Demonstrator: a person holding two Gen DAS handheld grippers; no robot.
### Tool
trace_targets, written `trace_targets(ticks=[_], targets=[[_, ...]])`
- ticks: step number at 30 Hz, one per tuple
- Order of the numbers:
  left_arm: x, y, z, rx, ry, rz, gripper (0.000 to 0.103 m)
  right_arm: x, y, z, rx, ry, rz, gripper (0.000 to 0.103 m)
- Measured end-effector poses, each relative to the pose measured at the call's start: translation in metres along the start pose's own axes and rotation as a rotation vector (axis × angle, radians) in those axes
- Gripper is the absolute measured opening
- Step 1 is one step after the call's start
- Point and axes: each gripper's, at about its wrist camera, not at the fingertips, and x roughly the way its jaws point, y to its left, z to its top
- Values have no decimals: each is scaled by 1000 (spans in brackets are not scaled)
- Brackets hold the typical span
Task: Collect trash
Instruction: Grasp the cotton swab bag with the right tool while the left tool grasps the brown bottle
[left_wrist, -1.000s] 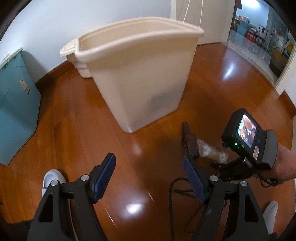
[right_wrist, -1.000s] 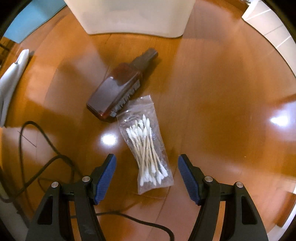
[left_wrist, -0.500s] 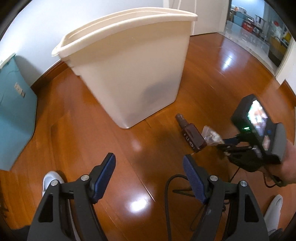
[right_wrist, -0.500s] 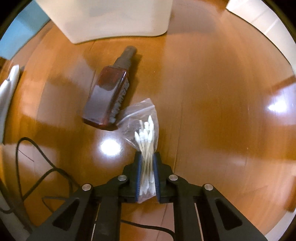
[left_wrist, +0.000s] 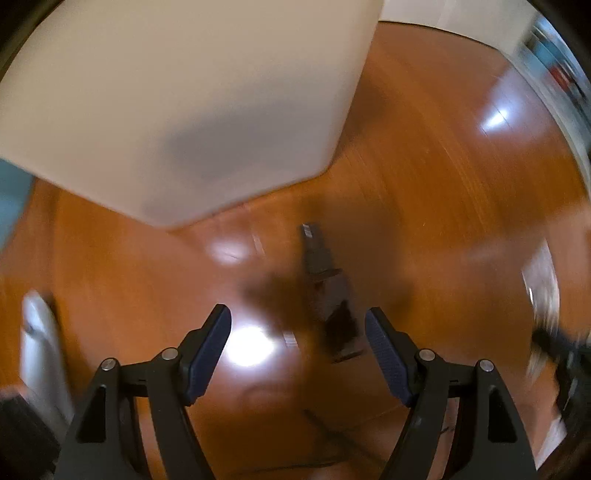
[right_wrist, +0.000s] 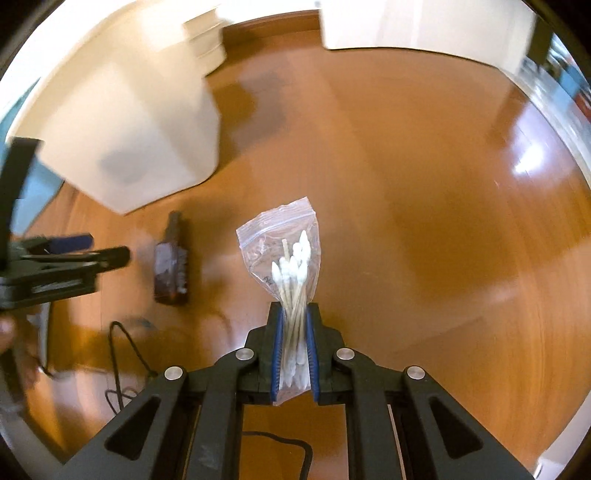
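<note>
My right gripper (right_wrist: 294, 314) is shut on a clear zip bag of cotton swabs (right_wrist: 290, 258) and holds it above the wooden floor. A dark brown bottle (right_wrist: 171, 264) lies on the floor to its left, near the cream trash bin (right_wrist: 125, 140). In the left wrist view my left gripper (left_wrist: 297, 325) is open, just above the brown bottle (left_wrist: 328, 295), which lies between its fingers, nearer the right one. The cream bin (left_wrist: 184, 110) fills the upper left. My left gripper also shows at the left edge of the right wrist view (right_wrist: 86, 248).
A black cable (right_wrist: 122, 354) loops on the floor at the lower left. A white slipper (left_wrist: 38, 354) lies at the left. A teal box (left_wrist: 11, 192) stands behind the bin. White walls and a doorway (right_wrist: 554, 70) lie at the back.
My right gripper closed on the swab bag and lifted it off the floor. My left gripper moved down and forward over the brown bottle; the view is blurred by motion.
</note>
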Motion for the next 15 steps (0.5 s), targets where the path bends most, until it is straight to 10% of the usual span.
trace_targets(ticks=[3, 12, 15], targets=[[30, 4, 1, -124, 97, -7, 74, -2, -7, -10, 46, -7, 12, 12], [64, -3, -13, -88, 86, 43, 75, -3, -26, -18, 117, -21, 28, 12], [73, 1, -15, -73, 86, 29, 60, -8, -26, -17, 107, -27, 25, 12]])
